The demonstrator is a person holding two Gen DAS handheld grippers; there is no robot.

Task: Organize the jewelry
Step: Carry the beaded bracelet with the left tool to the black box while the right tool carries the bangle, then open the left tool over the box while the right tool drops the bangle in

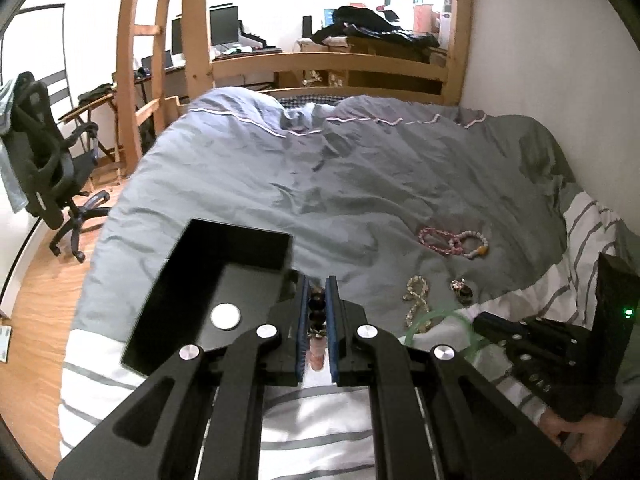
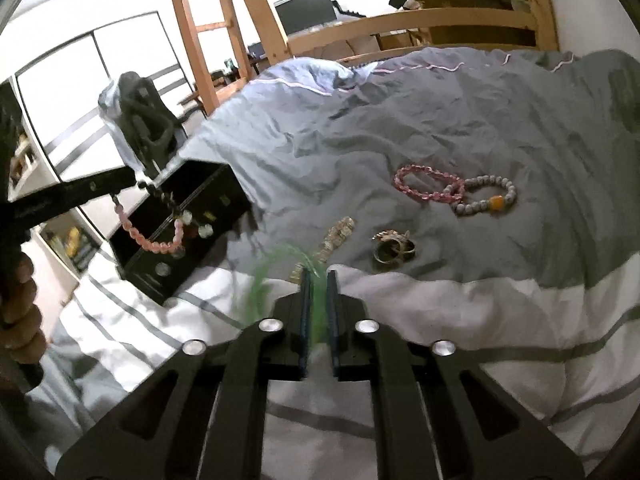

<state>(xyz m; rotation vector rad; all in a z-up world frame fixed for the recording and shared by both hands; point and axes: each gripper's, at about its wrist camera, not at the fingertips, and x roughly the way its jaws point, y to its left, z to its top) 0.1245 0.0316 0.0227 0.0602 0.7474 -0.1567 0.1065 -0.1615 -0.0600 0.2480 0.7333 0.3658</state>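
My left gripper (image 1: 317, 294) is shut on a pink and dark bead bracelet (image 1: 317, 354), held at the right edge of an open black jewelry box (image 1: 224, 264). From the right wrist view the bracelet (image 2: 158, 240) hangs from the left gripper (image 2: 138, 184) over the box (image 2: 188, 220). My right gripper (image 2: 319, 280) is shut on a green bangle (image 2: 264, 280), blurred, just above the bed. The bangle also shows in the left wrist view (image 1: 432, 326). On the grey duvet lie a pink bracelet (image 2: 428, 184), a white bead bracelet (image 2: 486, 196), a gold chain (image 2: 332, 240) and gold rings (image 2: 394, 250).
The bed's striped white sheet (image 2: 440, 320) lies under both grippers. A wooden bed frame (image 1: 328, 64) stands at the far end. An office chair (image 1: 48, 160) stands on the wood floor at the left. A wall (image 1: 540, 40) runs along the right.
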